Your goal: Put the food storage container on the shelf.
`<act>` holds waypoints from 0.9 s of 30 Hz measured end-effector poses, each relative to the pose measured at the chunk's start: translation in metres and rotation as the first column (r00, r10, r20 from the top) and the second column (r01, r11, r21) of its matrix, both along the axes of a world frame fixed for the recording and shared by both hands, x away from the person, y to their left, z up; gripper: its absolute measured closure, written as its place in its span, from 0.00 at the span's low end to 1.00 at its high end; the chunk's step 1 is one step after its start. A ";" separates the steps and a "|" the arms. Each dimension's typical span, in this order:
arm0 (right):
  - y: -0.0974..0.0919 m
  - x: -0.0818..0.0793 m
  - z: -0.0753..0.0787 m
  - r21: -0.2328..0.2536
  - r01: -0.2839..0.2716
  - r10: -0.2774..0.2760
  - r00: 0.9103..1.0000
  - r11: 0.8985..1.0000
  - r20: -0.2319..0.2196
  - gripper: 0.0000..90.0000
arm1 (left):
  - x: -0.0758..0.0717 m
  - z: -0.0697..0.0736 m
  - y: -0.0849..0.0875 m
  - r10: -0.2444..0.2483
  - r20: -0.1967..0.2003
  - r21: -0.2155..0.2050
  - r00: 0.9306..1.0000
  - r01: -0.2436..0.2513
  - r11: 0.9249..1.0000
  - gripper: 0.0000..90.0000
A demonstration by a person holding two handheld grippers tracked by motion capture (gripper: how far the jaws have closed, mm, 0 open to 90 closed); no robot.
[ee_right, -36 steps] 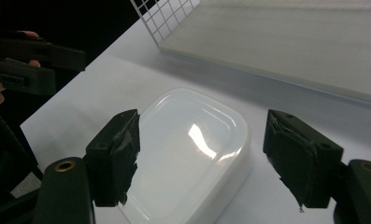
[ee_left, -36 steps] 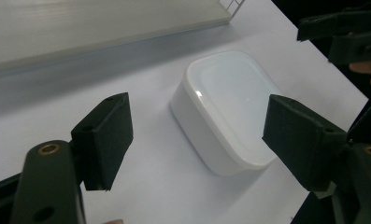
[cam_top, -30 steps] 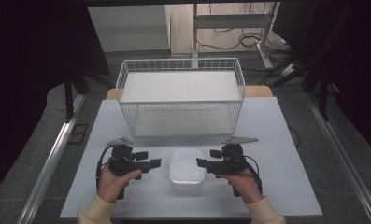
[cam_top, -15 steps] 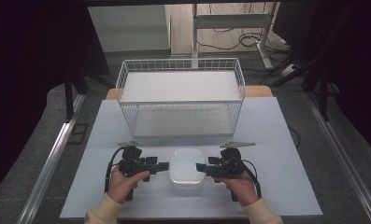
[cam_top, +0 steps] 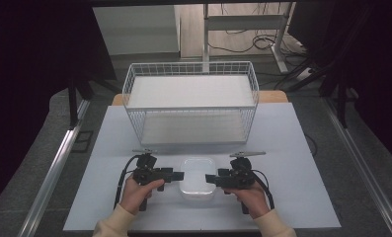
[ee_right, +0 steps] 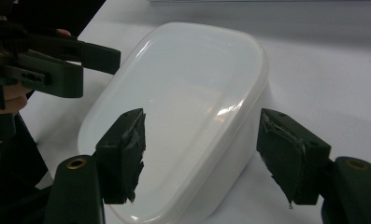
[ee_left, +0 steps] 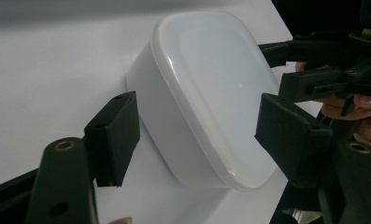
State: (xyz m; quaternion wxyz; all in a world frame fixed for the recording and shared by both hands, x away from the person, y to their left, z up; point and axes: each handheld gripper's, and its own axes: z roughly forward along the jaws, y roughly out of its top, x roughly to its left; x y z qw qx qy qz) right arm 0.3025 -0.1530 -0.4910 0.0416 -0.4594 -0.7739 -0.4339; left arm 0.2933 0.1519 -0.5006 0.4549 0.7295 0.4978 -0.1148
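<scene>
A white plastic container point(cam_top: 197, 180) with its lid on lies on the white table point(cam_top: 292, 148), near the front edge. My left gripper point(cam_top: 177, 175) comes at its left end and my right gripper point(cam_top: 211, 178) at its right end, tips facing each other. In the left gripper view the container point(ee_left: 206, 70) sits between the wide jaws of the left gripper point(ee_left: 202, 135), whose pads do not press on it. In the right gripper view the right gripper point(ee_right: 206, 154) straddles the container point(ee_right: 188, 79) the same way. Both pairs of jaws have just been closing a little around it.
A white wire basket point(cam_top: 191, 101) with a pale floor stands behind the container at the table's back. Bare table surface lies to the left and right of the hands. Metal rails run along both sides of the table, with desk legs and cables beyond.
Both hands have sunk and drawn in towards the container. The jaws, which hung beside it a second ago, now reach over its two ends.
</scene>
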 end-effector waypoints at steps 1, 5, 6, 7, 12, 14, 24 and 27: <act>0.000 0.000 0.000 0.002 0.002 -0.002 1.000 1.000 -0.003 0.37 | 0.001 -0.001 -0.001 0.000 -0.009 -0.005 1.000 0.000 1.000 0.34; 0.001 0.001 -0.002 0.013 0.002 -0.001 1.000 1.000 -0.015 0.39 | 0.003 -0.005 -0.002 -0.007 -0.035 -0.024 0.999 0.006 1.000 0.37; 0.001 0.001 -0.002 0.014 0.001 0.000 1.000 1.000 -0.015 0.39 | 0.004 -0.006 -0.003 -0.011 -0.044 -0.030 0.999 0.009 0.999 0.38; 0.001 0.001 -0.003 0.015 0.004 -0.003 1.000 1.000 -0.017 0.40 | 0.005 -0.007 -0.004 -0.017 -0.051 -0.031 0.999 0.016 0.999 0.40; -0.002 0.001 -0.005 0.043 0.022 -0.020 0.999 0.999 -0.044 0.52 | 0.006 -0.011 -0.008 -0.048 -0.080 -0.048 0.996 0.045 0.998 0.53; -0.004 0.001 -0.006 0.052 0.031 -0.029 0.998 0.998 -0.050 0.58 | 0.005 -0.010 -0.008 -0.035 -0.074 -0.034 0.997 0.032 0.999 0.55; -0.014 -0.001 -0.003 0.126 0.062 -0.047 0.992 0.990 -0.113 0.74 | -0.002 -0.007 0.002 -0.008 -0.060 -0.081 0.998 0.003 0.997 0.76; -0.015 -0.003 -0.001 0.135 0.056 -0.041 0.993 0.989 -0.114 0.77 | -0.004 -0.005 0.003 -0.007 -0.046 -0.082 0.999 0.003 0.997 0.78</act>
